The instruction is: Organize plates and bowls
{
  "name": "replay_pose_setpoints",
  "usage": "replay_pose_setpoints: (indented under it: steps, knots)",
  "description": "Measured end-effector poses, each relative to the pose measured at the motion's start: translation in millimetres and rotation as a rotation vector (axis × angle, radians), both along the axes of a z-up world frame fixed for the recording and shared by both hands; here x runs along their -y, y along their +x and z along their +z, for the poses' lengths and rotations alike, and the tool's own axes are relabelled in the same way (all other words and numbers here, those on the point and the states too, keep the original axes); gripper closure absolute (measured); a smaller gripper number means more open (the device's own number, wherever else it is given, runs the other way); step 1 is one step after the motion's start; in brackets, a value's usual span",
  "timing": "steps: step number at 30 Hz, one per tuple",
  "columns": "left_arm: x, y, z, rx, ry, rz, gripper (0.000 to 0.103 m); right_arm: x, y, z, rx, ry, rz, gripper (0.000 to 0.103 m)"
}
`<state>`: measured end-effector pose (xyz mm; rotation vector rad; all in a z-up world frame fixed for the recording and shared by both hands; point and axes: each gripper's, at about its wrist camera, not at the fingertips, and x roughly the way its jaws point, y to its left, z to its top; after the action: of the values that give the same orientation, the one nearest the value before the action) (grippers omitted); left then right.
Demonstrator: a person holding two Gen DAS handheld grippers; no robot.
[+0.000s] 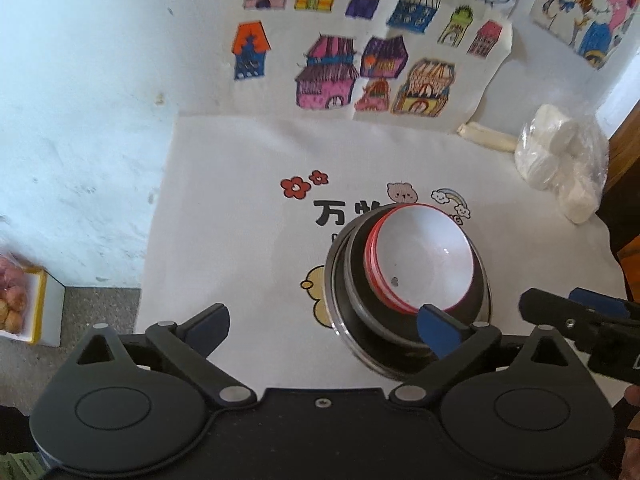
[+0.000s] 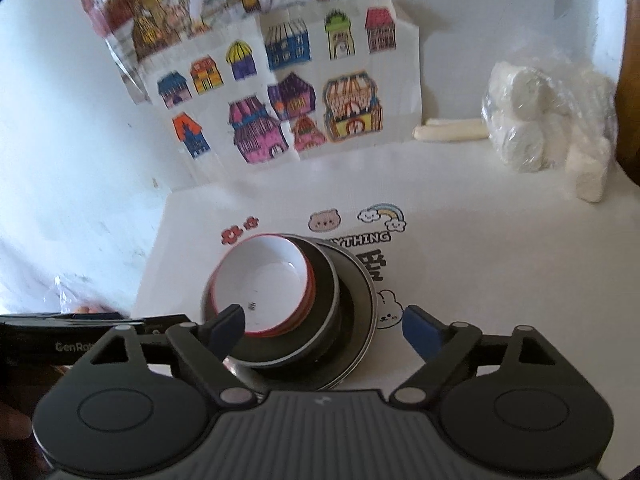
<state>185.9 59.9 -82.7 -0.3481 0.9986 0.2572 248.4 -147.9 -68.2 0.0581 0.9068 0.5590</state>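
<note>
Left tongs [image 1: 324, 326]: jaws spread wide, holding nothing. The right-hand blue pad [image 1: 438, 330] overlaps the near rim of the stack in this view; contact cannot be confirmed. Right tongs [image 2: 324, 330]: likewise wide and empty, the left pad [image 2: 228, 324] showing in front of the bowl's near rim, the other pad over bare cloth. Each tool's body is visible at the edge of the other's view, so the 2 sit side by side just short of the stack.

Judgement: both tongs are parked open at the near side, either released from the stack or poised to take it. Nothing is gripped at this moment.

Stack [image 1: 404, 292]: stands on the cloth [image 1: 240, 200] covering the worktop, near its middle, over the printed lettering. Top item is a white bowl [image 2: 272, 280] with a red rim; red edges beneath it suggest more than 1 such bowl nested, count unclear. A small dark mark shows on its inner wall. Below sit a dark bowl [image 2: 324, 308] and at least 1 wider dark plate [image 2: 366, 312] with a pale rim. Largest at the bottom, smallest on top; the nesting appears orderly and upright, and the task looks largely done.

Beyond: a bag of white rolls [image 2: 540, 128] far right, house drawings [image 1: 340, 56] on the wall.
</note>
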Motion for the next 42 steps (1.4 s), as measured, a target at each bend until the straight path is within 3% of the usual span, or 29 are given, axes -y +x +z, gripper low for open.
replay_pose_setpoints:
  steps: [10, 11, 19, 37, 42]
  knots:
    - [7.1, -66.9, 48.3, 0.135, 0.071, -0.024, 0.001, 30.1, -73.8, 37.4, 0.123, 0.053, -0.07, 0.007]
    - [8.1, -74.1, 53.7, 0.15, 0.075, -0.023, 0.001, 33.2, -81.1, 41.3, 0.086, 0.047, -0.033, 0.007]
    - [14.3, -128.2, 88.1, 0.234, 0.106, -0.031, 0.001, 42.5, -136.1, 74.4, 0.154, 0.098, -0.045, 0.0]
    - [-8.0, -186.6, 107.9, 0.329, 0.118, -0.14, 0.001, 33.1, -210.6, 92.5, 0.171, 0.048, -0.207, 0.0]
    - [-23.4, -201.9, 104.8, 0.337, 0.174, -0.215, 0.001, 15.6, -237.4, 92.5, 0.202, 0.024, -0.249, 0.0]
